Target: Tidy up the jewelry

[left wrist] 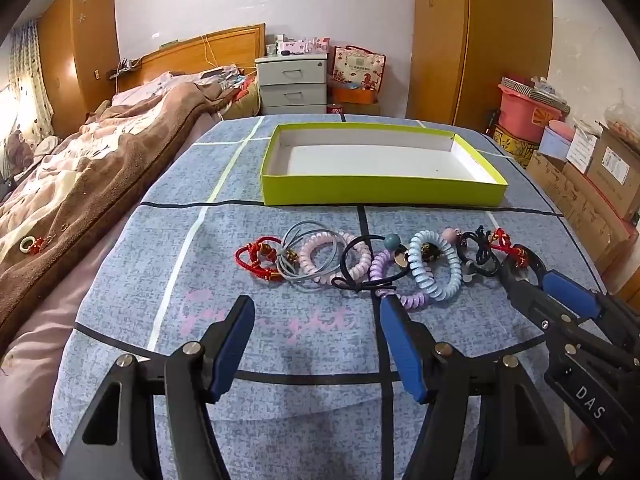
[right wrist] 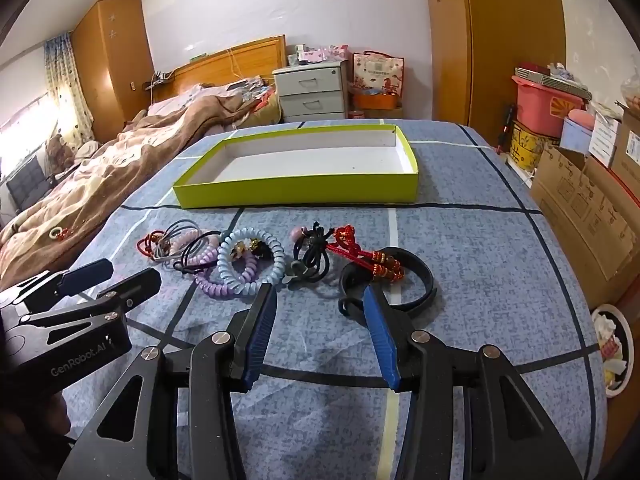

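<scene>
From my left claw (left wrist: 316, 312), I see its two blue fingers spread wide with nothing between them. Right past its tips lies a row of jewelry on the blue patterned cloth (left wrist: 280, 360): a red knotted cord bracelet (left wrist: 256, 258) to the front-left, a pink coiled plastic hair tie (left wrist: 320, 258) straight ahead, and a pale blue coiled plastic hair tie (left wrist: 436, 266) to the front-right. Farther ahead sits the shallow yellow-green cardboard box (left wrist: 380, 192), and I see nothing in it. I think it is there so each piece can go inside. From my right claw (right wrist: 318, 294), the fingers are also spread apart and hold nothing. A black plastic ring bracelet (right wrist: 424, 284) lies just past its right finger, with a red beaded cord charm (right wrist: 380, 266) draped over it. A tangle of black elastic hair ties (right wrist: 316, 256) sits straight ahead. The box is farther on, a bit to the left. I think my right claw is lined up this way to pick the black ring first.
</scene>
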Motion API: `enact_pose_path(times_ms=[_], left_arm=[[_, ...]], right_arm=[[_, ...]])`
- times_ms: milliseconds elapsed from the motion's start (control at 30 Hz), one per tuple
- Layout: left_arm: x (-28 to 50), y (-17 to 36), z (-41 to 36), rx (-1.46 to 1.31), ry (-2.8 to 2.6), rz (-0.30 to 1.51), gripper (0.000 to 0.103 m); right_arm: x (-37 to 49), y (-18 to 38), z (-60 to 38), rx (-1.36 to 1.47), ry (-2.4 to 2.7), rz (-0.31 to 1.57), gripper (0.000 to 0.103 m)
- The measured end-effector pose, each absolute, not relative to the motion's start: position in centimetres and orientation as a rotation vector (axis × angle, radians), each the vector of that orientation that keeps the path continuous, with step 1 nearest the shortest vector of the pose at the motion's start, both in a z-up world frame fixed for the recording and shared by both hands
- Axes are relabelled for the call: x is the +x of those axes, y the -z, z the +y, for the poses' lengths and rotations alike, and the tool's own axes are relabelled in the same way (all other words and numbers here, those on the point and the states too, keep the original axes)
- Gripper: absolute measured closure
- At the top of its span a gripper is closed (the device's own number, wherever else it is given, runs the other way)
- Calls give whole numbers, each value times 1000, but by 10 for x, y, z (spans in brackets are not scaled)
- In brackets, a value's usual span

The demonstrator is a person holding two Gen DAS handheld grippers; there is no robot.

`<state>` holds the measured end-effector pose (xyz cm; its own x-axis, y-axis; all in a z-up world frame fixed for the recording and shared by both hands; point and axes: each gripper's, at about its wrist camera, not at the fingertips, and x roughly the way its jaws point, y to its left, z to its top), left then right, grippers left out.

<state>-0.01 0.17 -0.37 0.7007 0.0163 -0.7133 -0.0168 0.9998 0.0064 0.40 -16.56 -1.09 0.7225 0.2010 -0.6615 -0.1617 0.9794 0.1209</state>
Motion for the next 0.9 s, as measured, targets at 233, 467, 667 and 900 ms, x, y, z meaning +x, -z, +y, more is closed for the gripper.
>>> enact_pose_path(times_ms=[233, 467, 667, 900], left_arm=[[-1, 3, 3, -8, -18, 801, 36], [-1, 2, 6, -11, -16, 797, 36], [0, 2, 6, -15, -16, 798, 36], [-2, 2, 7, -15, -19, 799, 36]], right_arm=[[2, 10, -166, 56, -194, 739, 57], [3, 13, -166, 50, -191, 740, 57], [3, 13, -165, 49, -191, 740, 57], [3, 13, -165, 48, -192, 740, 57]])
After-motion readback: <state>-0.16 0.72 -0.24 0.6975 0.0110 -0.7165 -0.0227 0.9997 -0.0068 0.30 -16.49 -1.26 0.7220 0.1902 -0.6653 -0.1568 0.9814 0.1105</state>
